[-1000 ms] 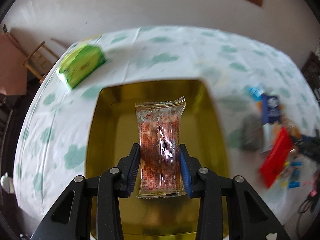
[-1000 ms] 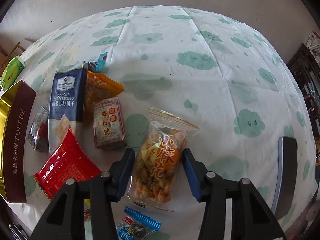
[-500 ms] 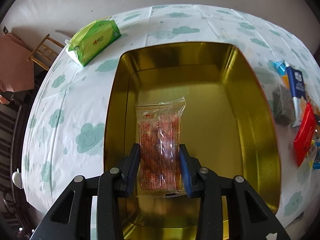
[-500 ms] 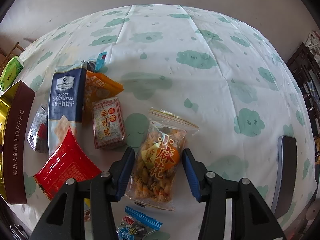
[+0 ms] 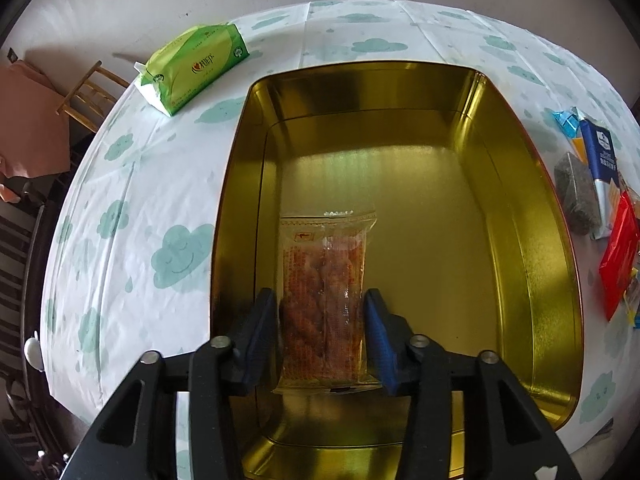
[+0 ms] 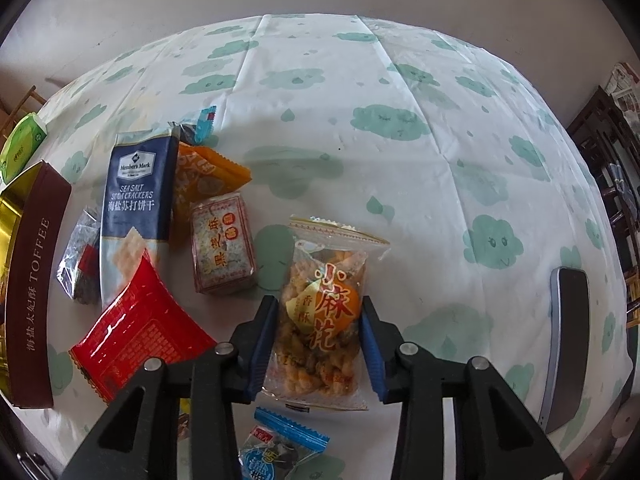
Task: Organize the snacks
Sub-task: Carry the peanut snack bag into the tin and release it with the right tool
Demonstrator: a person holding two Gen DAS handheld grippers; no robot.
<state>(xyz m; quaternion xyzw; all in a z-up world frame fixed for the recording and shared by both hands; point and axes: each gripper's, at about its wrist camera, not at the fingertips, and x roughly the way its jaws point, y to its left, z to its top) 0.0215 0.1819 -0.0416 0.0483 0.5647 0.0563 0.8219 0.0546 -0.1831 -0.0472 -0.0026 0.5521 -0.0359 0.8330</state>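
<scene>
In the left wrist view a clear packet of reddish snacks (image 5: 326, 280) lies blurred low inside the gold tin (image 5: 516, 216). My left gripper (image 5: 320, 320) straddles it with its jaws opening, and the pads stand just off the packet's sides. In the right wrist view a clear packet of fried twists with an orange label (image 6: 324, 316) lies on the cloud-print tablecloth (image 6: 400, 160). My right gripper (image 6: 319, 320) is closing on it, and both pads touch its sides.
A pile of snacks sits left of the right gripper: a blue cracker bag (image 6: 136, 196), an orange packet (image 6: 204, 176), a square brown packet (image 6: 222, 252), a red packet (image 6: 136, 332) and a small blue one (image 6: 280, 444). The tin's brown wall (image 6: 32, 280) is far left, a phone (image 6: 566, 344) lies right, and a green tissue pack (image 5: 192, 68) sits behind the tin.
The left gripper came down over the tin, then its jaws widened and the reddish packet slipped lower into the tin. The right jaws narrowed onto the twist packet.
</scene>
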